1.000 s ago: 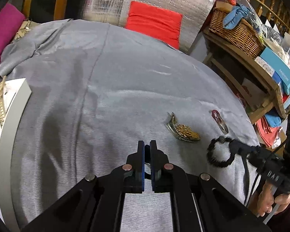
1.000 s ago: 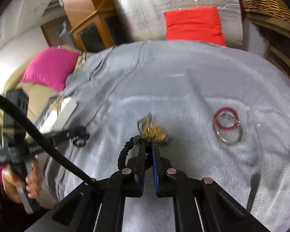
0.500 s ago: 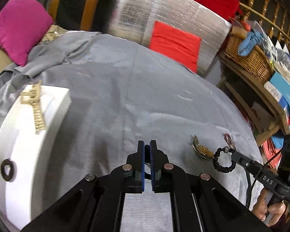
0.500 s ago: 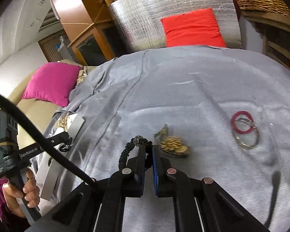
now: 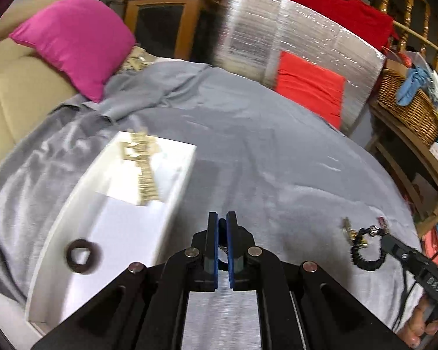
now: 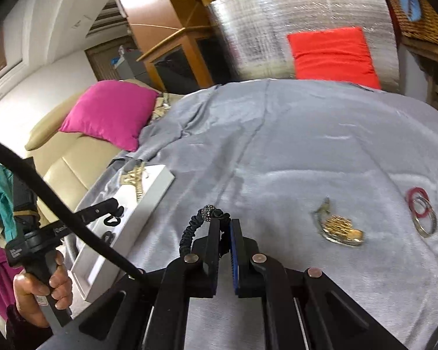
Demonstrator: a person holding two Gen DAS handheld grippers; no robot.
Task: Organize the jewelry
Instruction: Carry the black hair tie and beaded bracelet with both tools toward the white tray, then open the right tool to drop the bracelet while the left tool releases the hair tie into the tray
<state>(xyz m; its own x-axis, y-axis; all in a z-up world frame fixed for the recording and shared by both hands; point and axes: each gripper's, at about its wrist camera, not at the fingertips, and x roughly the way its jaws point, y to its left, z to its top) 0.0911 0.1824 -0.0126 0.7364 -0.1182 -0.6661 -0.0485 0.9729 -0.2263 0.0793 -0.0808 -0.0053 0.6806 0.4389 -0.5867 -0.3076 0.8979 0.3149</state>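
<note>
My right gripper (image 6: 225,224) is shut on a black beaded bracelet (image 6: 200,223) and holds it above the grey cloth; the bracelet also shows in the left wrist view (image 5: 365,250). My left gripper (image 5: 222,218) is shut on a small dark ring piece that hangs below its tips (image 6: 112,220), over the near part of the white tray (image 5: 175,198). The tray holds a gold necklace (image 5: 144,172) and a dark ring (image 5: 83,255). A gold bracelet (image 6: 340,229) and red and silver bangles (image 6: 422,211) lie on the cloth to the right.
The grey cloth (image 5: 277,157) covers a round table. A pink cushion (image 5: 73,40) lies at the far left. A silver panel with a red cushion (image 5: 309,87) stands behind. A wicker basket (image 5: 406,108) sits on a wooden shelf at the right.
Both grippers have swung left toward the white tray. The right gripper has carried the black bracelet up from beside the gold bracelet. The tray has come fully into the left wrist view.
</note>
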